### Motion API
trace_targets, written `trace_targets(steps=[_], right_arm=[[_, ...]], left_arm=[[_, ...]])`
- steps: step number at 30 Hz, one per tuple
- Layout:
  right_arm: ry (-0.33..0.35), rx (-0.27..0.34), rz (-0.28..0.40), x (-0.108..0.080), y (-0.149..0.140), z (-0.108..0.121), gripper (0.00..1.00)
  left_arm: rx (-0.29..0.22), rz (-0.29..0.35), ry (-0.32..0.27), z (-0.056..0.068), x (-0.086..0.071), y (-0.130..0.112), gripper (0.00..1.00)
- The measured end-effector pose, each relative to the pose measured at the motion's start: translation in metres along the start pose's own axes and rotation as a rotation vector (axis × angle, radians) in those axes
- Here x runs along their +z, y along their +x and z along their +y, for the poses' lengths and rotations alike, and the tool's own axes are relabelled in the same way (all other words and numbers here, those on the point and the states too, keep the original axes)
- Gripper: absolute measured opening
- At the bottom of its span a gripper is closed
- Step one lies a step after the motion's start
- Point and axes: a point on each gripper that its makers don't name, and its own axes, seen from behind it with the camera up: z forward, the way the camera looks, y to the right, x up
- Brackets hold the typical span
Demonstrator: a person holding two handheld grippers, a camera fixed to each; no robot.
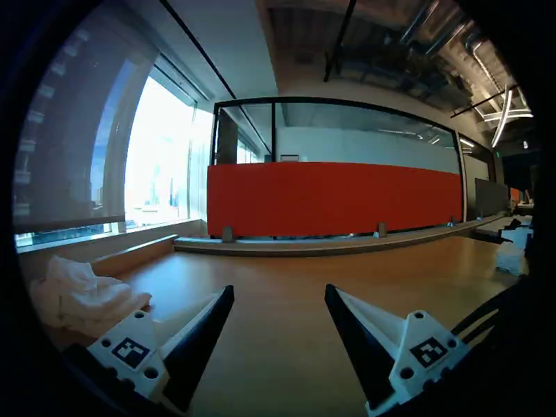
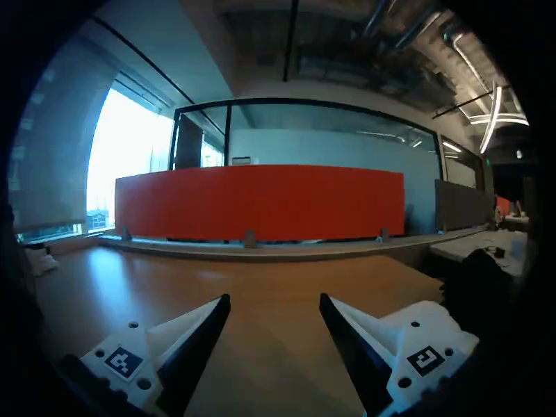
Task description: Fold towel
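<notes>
left gripper: i read its two white, black-edged fingers as spread wide, nothing between them.
right gripper: fingers likewise apart, holding nothing.
crumpled white cloth towel: lies bunched on the table, left of the left gripper's fingers, outside the gap.
smooth brown wooden table: beneath both grippers.
flat red partition panel: upright along the table's far edge.

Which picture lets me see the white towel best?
The left gripper view. There the crumpled white towel lies in plain sight on the wooden table, left of the open left gripper. The right gripper view has a small white bit at its far left edge, maybe the same towel, too small to tell.
</notes>
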Motion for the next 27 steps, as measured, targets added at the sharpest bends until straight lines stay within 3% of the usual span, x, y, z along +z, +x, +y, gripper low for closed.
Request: trace_targets(steps=[9, 27], right_arm=[[-0.012, 0.009, 0.017, -0.002, -0.005, 0.006, 0.99], [0.004, -0.012, 0.033, -0.008, -0.002, -0.006, 0.99]], left_arm=[[0.0, 0.0, 0.0, 0.0, 0.0, 0.0, 0.97], [0.0, 0.0, 0.0, -0.001, 0.0, 0.0, 0.97]])
